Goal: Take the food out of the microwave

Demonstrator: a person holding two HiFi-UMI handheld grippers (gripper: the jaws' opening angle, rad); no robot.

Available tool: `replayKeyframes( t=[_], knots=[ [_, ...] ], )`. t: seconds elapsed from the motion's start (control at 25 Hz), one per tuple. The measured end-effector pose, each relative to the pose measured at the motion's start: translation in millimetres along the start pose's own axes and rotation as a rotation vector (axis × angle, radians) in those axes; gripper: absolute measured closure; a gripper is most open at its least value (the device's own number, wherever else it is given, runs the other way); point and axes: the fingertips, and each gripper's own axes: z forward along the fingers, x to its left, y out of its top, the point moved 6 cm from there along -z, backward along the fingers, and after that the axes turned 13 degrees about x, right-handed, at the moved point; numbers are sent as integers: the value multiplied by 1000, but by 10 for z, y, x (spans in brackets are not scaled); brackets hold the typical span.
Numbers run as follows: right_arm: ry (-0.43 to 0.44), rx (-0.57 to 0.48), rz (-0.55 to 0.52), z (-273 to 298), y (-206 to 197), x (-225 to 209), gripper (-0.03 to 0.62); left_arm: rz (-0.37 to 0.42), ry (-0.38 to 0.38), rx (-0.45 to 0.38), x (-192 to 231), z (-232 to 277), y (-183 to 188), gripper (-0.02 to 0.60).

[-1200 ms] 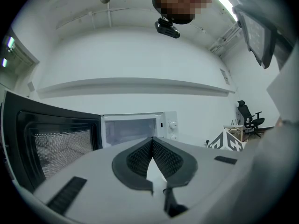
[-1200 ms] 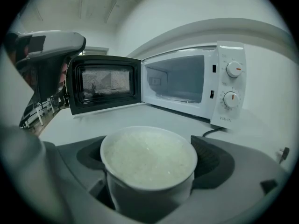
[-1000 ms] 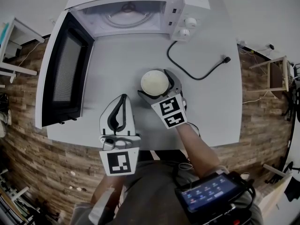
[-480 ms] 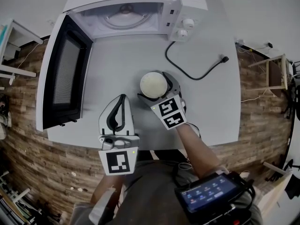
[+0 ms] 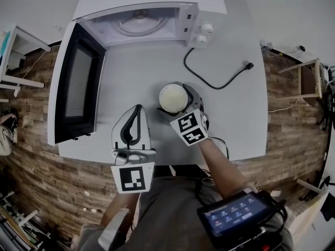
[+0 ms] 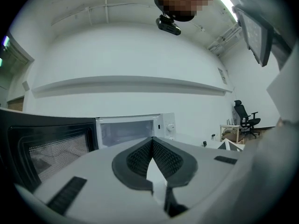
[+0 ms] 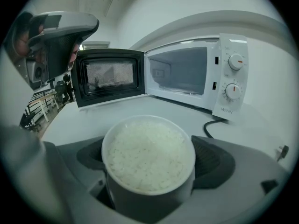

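A white bowl of rice sits between the jaws of my right gripper, which is shut on it over the middle of the grey table. The white microwave stands at the table's far edge with its door swung wide open to the left and its cavity empty. My left gripper hovers near the table's front edge, left of the bowl, shut with nothing in it.
A black power cord curls from the microwave across the table to a plug at the right. A wooden floor surrounds the table. A stool stands far right, and a white shelf far left.
The bowl in my right gripper has shifted slightly nearer and to the right. The left gripper has kept its place.
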Motion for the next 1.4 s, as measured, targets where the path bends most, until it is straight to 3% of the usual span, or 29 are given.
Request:
replayKeyframes(
  t=[0.96,1.4],
  knots=[
    [69,-59,-72,-177,13,79,75,12,38,15,30,-59,77,574],
    [42,-186,60,-917,16,79,77,-4,69,17,60,-133,68,574]
  ],
)
